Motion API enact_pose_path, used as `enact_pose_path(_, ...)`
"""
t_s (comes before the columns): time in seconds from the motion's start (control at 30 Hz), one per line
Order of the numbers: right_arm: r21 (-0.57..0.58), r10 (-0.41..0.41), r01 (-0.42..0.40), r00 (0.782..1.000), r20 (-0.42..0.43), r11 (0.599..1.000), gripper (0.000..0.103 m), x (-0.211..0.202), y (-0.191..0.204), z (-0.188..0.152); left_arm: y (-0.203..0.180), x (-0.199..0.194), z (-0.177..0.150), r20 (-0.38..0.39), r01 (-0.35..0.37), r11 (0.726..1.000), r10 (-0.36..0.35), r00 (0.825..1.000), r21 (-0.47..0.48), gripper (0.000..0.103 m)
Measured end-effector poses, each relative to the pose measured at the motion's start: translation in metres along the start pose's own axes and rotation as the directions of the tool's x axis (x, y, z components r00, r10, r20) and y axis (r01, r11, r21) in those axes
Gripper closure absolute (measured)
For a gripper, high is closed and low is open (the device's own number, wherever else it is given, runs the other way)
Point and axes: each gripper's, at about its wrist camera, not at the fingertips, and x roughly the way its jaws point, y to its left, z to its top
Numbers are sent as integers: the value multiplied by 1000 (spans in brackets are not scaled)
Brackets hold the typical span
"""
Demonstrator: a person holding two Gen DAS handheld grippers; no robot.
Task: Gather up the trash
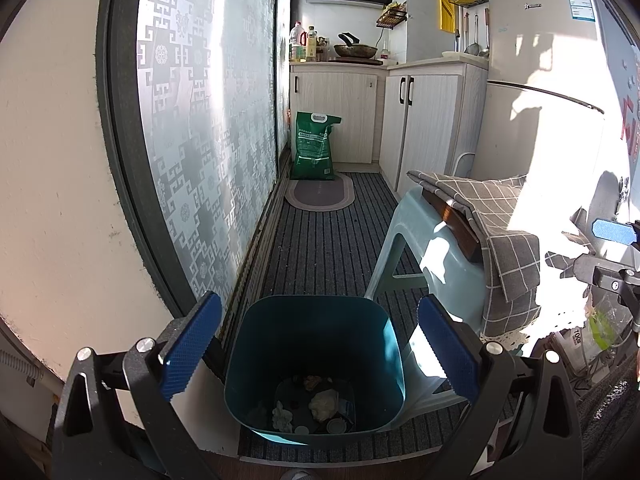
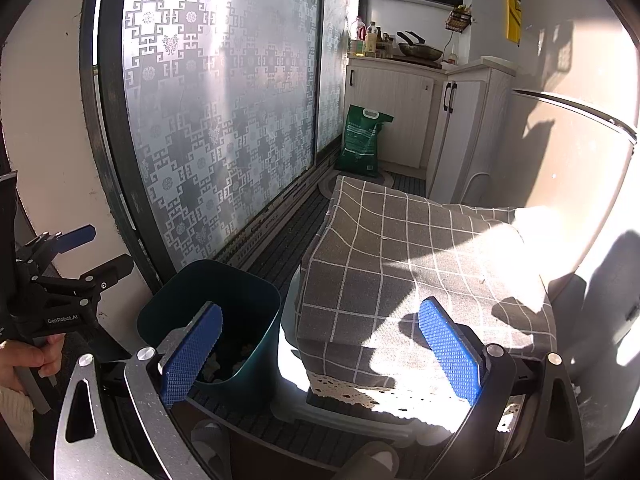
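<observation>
Left wrist view: left gripper wide open and empty above the bin.
Trash lies at the bin's bottom, on the floor beside a stool.
Right wrist view: right gripper spread wide, empty, over the cloth; bin at left.

hard daylight came through the frosted patterned window on the left, and the fridge on the right blew out to near white in both views — detail was lost there. sharp dark shadows fell across the checked cloth and the fridge door. the inside of the teal bin stayed dim, its contents murky. focus was crisp in the middle; straight lines bowed heavily toward the edges — the window frame curved — and the corners went black with fisheye vignetting.
</observation>
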Motion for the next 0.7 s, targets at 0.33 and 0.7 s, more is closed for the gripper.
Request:
enact_pose_path(0.33,-1,0,0,1000,0,1000,3,0,-1,0,0,0,0,0,1,1000,-1,1000,0,3)
enact_pose_path(0.7,-2,-1,1,1000,1,1000,3,0,-1,0,0,0,0,0,1,1000,-1,1000,0,3)
